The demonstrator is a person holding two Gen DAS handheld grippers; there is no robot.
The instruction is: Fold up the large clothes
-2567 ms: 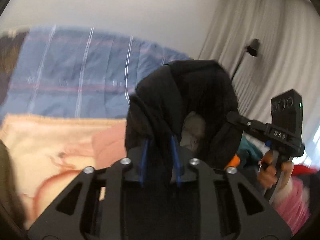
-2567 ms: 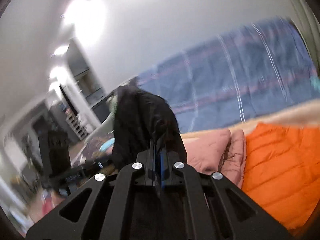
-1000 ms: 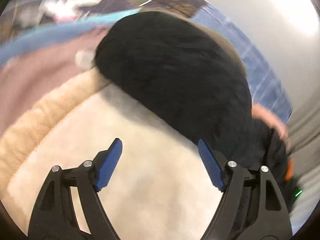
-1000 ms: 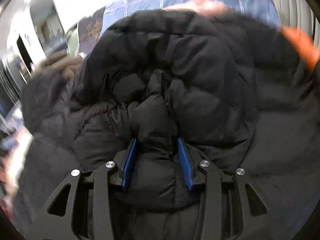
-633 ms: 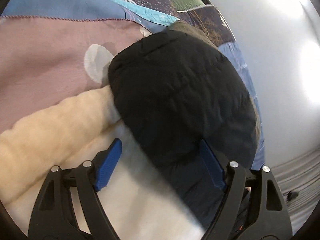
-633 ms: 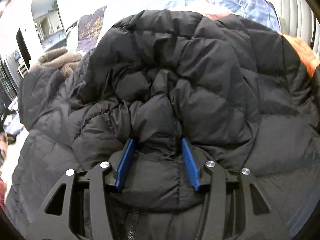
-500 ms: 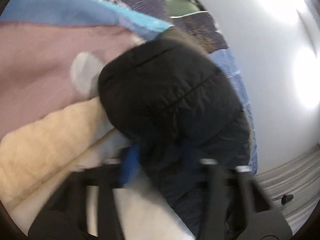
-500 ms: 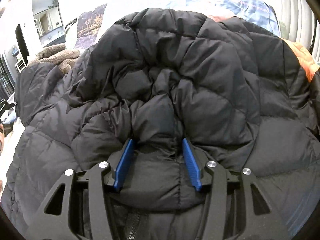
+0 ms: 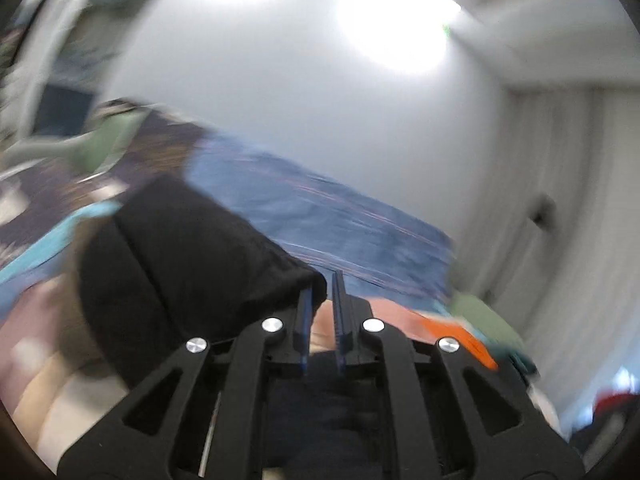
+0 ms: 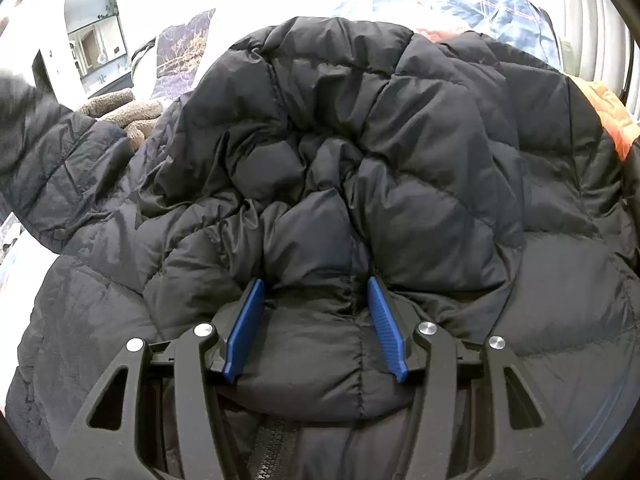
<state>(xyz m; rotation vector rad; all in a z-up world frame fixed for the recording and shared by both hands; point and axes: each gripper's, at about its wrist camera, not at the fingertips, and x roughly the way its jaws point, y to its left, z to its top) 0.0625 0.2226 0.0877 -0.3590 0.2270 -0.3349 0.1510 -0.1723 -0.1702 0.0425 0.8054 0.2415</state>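
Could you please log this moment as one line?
left tongs: shut on black jacket | right tongs: shut on black jacket | fold: underway

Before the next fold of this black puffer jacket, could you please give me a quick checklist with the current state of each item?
1. Right gripper has a bunch of the black puffer jacket between its fingers: ok.
2. Left gripper nearly shut on black fabric: ok; whether the pinch is firm, cannot tell.
3. Left view sharp enough to judge: not ok, heavily blurred.
4. Jacket lying flat: not ok, it is puckered around the right gripper.
5. Zipper closed: cannot tell, only a short stretch shows.
6. Orange garment free of the jacket: not ok, the jacket overlaps it.
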